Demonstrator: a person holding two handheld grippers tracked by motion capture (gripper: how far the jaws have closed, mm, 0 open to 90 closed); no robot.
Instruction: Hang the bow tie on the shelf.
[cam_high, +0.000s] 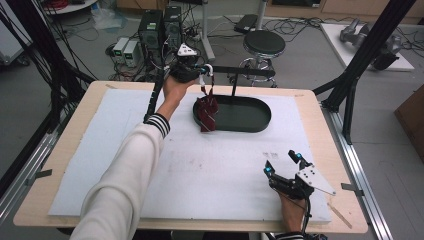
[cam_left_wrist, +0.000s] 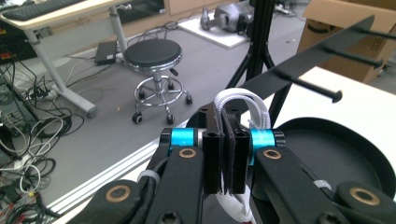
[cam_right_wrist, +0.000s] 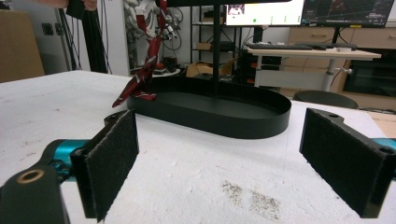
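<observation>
White table (cam_high: 100, 150): left gripper (cam_high: 204, 75) clenched on white loop (cam_left_wrist: 243, 100), red bag (cam_high: 207, 114) hanging vertical.

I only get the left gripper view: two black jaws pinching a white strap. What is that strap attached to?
Observer: In the high view the white strap carries a dark red cloth item. It hangs below the left gripper, over the left end of the black oval tray.
Operator: Does it touch the tray?
Observer: In the right gripper view its lower end is at the tray's rim. I cannot tell whether it touches.
Operator: And the other hand?
Observer: The right gripper sits low over the near right of the white mat, jaws wide open with nothing between them.
</observation>
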